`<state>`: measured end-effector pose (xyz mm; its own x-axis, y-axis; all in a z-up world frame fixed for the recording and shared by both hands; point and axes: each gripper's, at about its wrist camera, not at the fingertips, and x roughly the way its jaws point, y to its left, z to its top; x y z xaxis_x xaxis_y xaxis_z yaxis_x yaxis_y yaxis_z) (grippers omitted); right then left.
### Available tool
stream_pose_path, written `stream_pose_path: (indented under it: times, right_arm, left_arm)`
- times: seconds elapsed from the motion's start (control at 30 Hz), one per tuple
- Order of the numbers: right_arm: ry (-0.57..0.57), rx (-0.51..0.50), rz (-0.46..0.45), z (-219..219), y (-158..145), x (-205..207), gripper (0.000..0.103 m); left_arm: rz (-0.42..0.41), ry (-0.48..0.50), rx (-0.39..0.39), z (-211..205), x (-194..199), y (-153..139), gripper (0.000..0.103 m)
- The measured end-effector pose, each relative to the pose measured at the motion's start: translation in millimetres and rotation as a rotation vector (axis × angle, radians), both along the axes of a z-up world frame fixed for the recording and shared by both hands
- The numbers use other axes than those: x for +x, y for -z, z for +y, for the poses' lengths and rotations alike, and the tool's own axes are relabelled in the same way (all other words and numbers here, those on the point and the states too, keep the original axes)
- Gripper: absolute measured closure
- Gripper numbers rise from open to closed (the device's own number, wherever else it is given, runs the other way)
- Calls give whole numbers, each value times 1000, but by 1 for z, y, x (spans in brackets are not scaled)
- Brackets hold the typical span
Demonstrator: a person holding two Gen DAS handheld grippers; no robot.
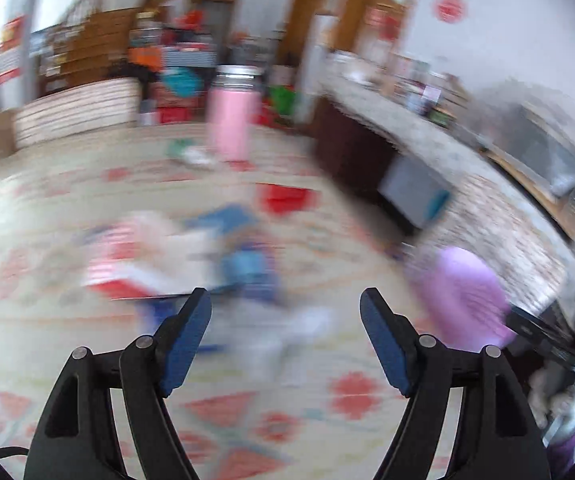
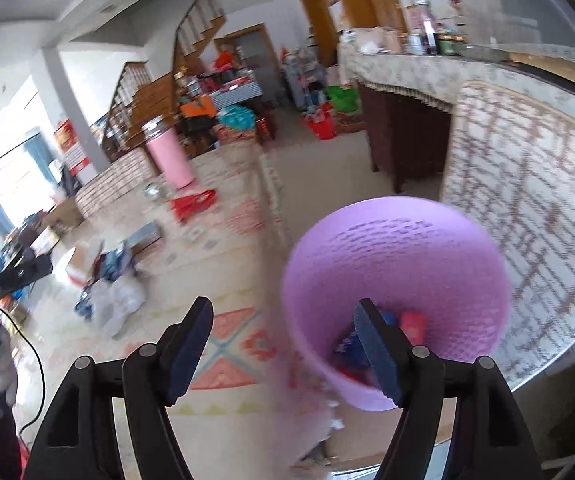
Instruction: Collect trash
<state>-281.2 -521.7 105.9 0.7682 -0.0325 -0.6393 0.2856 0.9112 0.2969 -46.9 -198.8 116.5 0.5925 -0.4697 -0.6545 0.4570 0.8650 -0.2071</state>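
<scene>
Left tongs [image 1: 285, 304] apart, nothing between the pads – left wrist view heavily motion-blurred. Just ahead of them and slightly left on the patterned surface [image 1: 351, 396]: trash pile [image 1: 191, 256], a smear of red, white and blue wrappers, individual pieces can't be told apart. Further ahead, a red scrap [image 1: 285, 198], then a pink bottle [image 1: 231, 120] standing upright. Purple bin [image 1: 463, 296] sits to the right of the left tongs, apart from them. Right tongs [image 2: 283, 308] also apart and empty; the right finger [image 2: 375, 344] is in front of the bin's open mouth, the left finger over the cloth. Bin [image 2: 399, 280] holds some red and blue pieces at the bottom – it stands past the surface's edge, beside a lattice-patterned cover [image 2: 527, 240]. Same trash pile [image 2: 107, 280] lies well left of the right tongs.
</scene>
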Motion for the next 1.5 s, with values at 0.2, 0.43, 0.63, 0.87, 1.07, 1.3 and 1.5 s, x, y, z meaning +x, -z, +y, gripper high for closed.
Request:
stream_pose_path:
  times: [0.2, 0.43, 0.63, 0.87, 1.07, 1.3, 1.5]
  right_arm:
    - [-80, 14, 27, 42, 10, 23, 25]
    - [-145, 26, 60, 84, 15, 46, 25]
    - [-191, 20, 91, 109, 22, 63, 25]
    - [-255, 24, 116, 135, 28, 96, 26]
    - [-317, 43, 121, 158, 35, 134, 25]
    - [-334, 21, 143, 182, 47, 178, 25]
    - [-362, 28, 154, 197, 53, 190, 53]
  left_arm:
    - [-70, -148, 159, 53, 44, 7, 27]
    - [-63, -11, 278, 37, 106, 19, 27]
    - [44, 120, 286, 21, 146, 38, 28]
    - [115, 134, 296, 40, 126, 50, 93]
    - [142, 123, 205, 79, 90, 47, 102]
    - [128, 88, 91, 123, 49, 35, 102]
    - [64, 76, 84, 137, 21, 23, 102]
